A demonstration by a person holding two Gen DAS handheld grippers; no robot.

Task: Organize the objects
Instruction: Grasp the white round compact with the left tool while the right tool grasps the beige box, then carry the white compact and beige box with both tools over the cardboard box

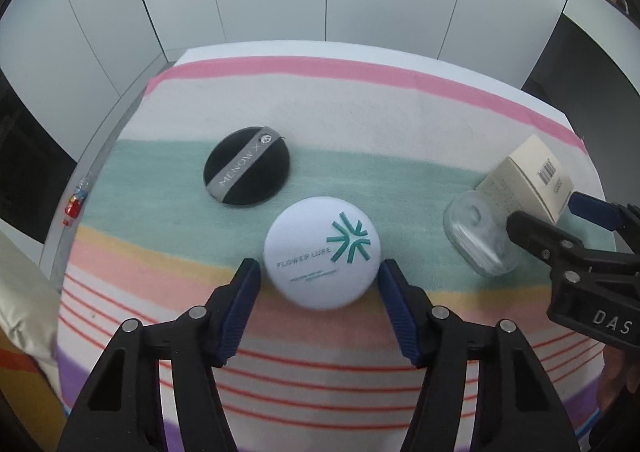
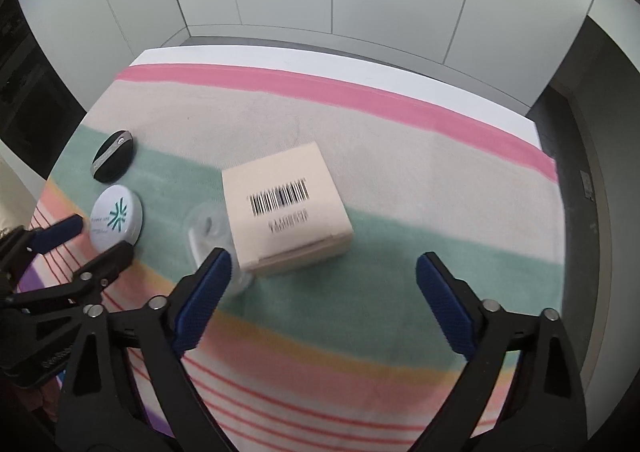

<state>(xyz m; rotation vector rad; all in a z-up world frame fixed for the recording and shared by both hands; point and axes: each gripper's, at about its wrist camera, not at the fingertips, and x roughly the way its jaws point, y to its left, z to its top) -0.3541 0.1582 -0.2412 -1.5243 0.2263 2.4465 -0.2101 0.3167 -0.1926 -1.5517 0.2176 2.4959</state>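
Observation:
A white round compact with a teal logo lies on the striped cloth. My left gripper is open, its blue pads on either side of the compact's near half, close to it. A black round puff with a grey band lies behind it. A beige box with a barcode rests partly on a clear plastic insert. My right gripper is open just in front of the box, not touching it. The compact and puff show at the left of the right wrist view.
The striped cloth covers a white table with its far edge near pale wall panels. In the left wrist view the right gripper reaches in at the right by the box. A small red item lies beyond the left edge.

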